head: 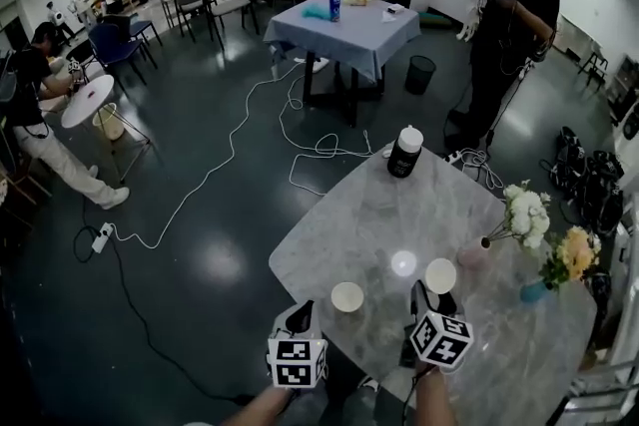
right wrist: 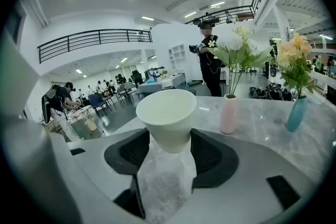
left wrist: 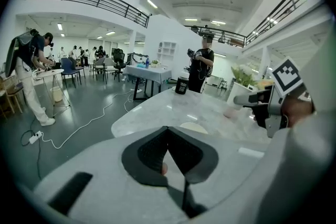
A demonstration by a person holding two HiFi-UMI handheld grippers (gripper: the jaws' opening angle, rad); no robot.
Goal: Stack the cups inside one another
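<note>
**Cup nesting: right tool loaded, left tool idle**

Right tool (right wrist: 169, 136): jaws closed onto the lower wall of a white paper cup (right wrist: 168, 113), one pad on each side, with the cup upright and mouth up. I cannot tell whether its base rests on the marble worktop (head: 379, 214) or is just clear of it. In the head view this cup sits at the tip of the right tool, toward the near right of the worktop.

Left tool (left wrist: 168, 134): jaws pressed together, nothing between them. The second cup (head: 347, 296) stands upright on the worktop just beyond it, apart from the held cup.

Handling (judgement): thin paper, very light, with walls that dent easily, so use a light squeeze only. The grip low on the taper is acceptable, but the cup could slide upward out of the pads. The standing cup is likely to skid or tip if nudged, so come down straight over its mouth.

Hazard: a pink vase (right wrist: 229, 114) with flowers stands near, beyond the held cup — keep the carry path away from it.
</note>
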